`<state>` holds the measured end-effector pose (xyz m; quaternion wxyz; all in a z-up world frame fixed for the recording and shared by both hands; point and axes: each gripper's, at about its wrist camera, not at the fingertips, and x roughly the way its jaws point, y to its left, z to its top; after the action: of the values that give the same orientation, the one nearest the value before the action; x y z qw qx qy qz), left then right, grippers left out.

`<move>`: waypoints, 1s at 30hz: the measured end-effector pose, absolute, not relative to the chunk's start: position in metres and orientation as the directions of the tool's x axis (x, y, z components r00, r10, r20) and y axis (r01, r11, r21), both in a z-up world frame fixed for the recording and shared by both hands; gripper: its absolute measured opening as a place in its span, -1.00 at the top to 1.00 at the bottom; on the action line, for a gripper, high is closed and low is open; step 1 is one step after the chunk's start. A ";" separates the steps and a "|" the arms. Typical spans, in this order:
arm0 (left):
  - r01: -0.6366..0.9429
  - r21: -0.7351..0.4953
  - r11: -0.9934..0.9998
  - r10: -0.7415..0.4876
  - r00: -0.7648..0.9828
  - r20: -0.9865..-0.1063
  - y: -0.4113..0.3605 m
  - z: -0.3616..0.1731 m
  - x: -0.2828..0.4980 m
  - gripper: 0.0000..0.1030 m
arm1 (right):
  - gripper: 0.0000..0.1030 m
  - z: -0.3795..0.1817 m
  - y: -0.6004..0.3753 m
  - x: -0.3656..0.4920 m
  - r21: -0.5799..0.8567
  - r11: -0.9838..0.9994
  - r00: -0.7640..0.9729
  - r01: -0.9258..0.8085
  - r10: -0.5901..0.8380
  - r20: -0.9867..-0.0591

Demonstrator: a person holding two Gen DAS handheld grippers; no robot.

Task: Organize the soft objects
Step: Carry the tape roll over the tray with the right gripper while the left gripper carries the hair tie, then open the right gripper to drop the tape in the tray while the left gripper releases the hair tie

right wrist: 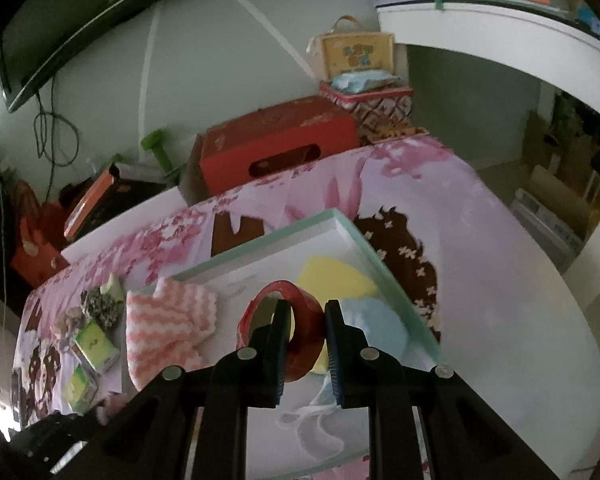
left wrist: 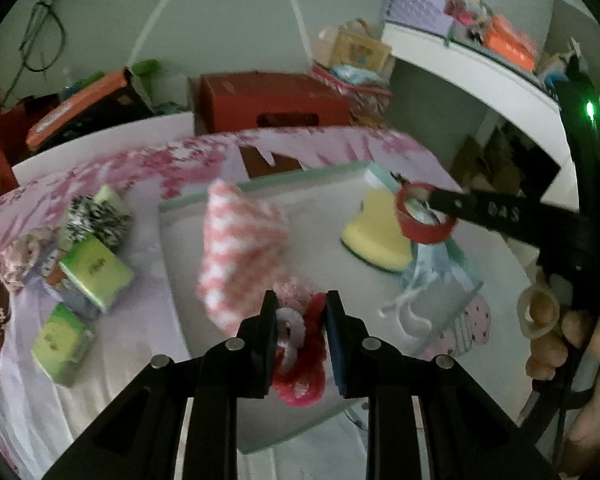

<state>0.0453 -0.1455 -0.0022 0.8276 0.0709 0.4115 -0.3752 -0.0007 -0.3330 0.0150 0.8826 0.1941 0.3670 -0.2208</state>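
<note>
Left gripper [left wrist: 301, 312] nearly closed, clamped on a fluffy red-and-white hair tie [left wrist: 300, 360] that hangs between the pads. It hovers over the near part of a shallow white tray with mint rim [left wrist: 196, 198]. The tray sits on a table covered by a pink floral cloth [left wrist: 112, 164].

Right gripper [right wrist: 308, 322] also narrow, pinching a red tape ring [right wrist: 296, 340] by its wall, one finger through the hole, the other outside. Ring is held upright over the tray's right half. In the left wrist view the same ring [left wrist: 424, 220] hangs on the right gripper's fingers [left wrist: 460, 204] above the tray's far right part, with a hand [left wrist: 568, 344] on the handle at the right edge of the frame.

Inside the tray: pink-and-white zigzag knit cloth [left wrist: 240, 256] at the left side, bunched up; yellow sponge [left wrist: 376, 240] near the far right corner; light blue soft item [right wrist: 376, 324] along the right rim, just beside the sponge, partly hidden behind the right gripper. A white string [left wrist: 404, 312] lies near the blue item.

On the tablecloth left of the tray, apart from it: black-and-white scrunchie [left wrist: 94, 220], a pale scrunchie [left wrist: 22, 252], green tissue packs [left wrist: 96, 272] stacked near the table's left edge.

Beyond the table's far edge: red cardboard box [left wrist: 268, 100], bags, a white shelf [left wrist: 472, 64]. Frames dim and blurred.
</note>
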 end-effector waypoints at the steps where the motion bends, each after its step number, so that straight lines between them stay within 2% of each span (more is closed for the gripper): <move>1: 0.685 -0.189 0.704 -0.558 0.369 -0.743 -0.149 -0.005 0.044 0.53 | 0.64 0.012 -0.331 0.002 0.175 0.834 0.627 0.523 -0.238 -0.742; 11: 0.680 -0.181 0.710 -0.522 0.336 -0.784 -0.157 -0.023 0.041 0.52 | 0.64 -0.012 -0.324 0.011 0.162 0.843 0.549 0.512 -0.177 -0.817; 18: 0.663 -0.197 0.722 -0.523 0.337 -0.783 -0.153 -0.020 0.044 0.04 | 0.59 -0.011 -0.321 0.012 0.181 0.844 0.554 0.504 -0.156 -0.818; 25: 0.640 -0.203 0.741 -0.534 0.378 -0.756 -0.142 -0.009 0.050 -0.22 | 0.54 -0.008 -0.320 0.013 0.195 0.846 0.570 0.497 -0.149 -0.808; 27: 0.626 -0.208 0.751 -0.535 0.392 -0.749 -0.138 -0.007 0.053 -0.27 | 0.47 -0.008 -0.319 0.013 0.192 0.845 0.568 0.499 -0.152 -0.809; 30: 0.599 -0.213 0.772 -0.526 0.413 -0.744 -0.132 -0.003 0.060 -0.29 | 0.03 -0.008 -0.320 0.013 0.192 0.841 0.567 0.506 -0.156 -0.809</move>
<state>0.0600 -0.1323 -0.0034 0.8394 0.0431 0.4259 -0.3349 0.0130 -0.3198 -0.0079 0.8607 0.2064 0.4238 -0.1924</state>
